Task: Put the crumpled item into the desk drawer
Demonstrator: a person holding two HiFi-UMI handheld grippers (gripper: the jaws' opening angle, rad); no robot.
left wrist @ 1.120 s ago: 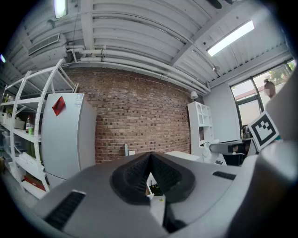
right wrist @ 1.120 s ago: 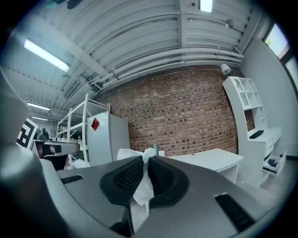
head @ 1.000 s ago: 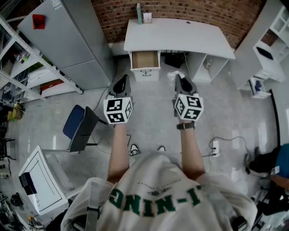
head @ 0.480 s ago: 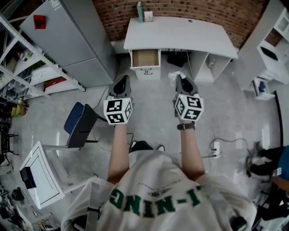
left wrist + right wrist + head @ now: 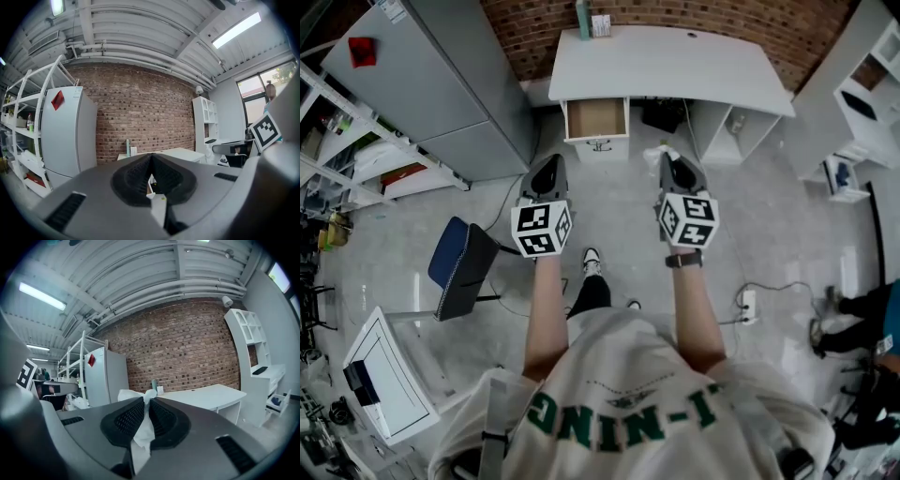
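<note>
One crumpled paper [image 5: 142,434] clamped in the right gripper [image 5: 146,401], left gripper [image 5: 151,159] together and empty, open drawer [image 5: 596,118] ahead.

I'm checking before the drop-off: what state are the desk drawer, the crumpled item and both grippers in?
Desk drawer: pulled open, nothing visible inside.
Crumpled tissue: pinched between the right gripper's jaws, carried in the air.
Right gripper: shut on the crumpled tissue.
Left gripper: jaws together, holding nothing.
</note>
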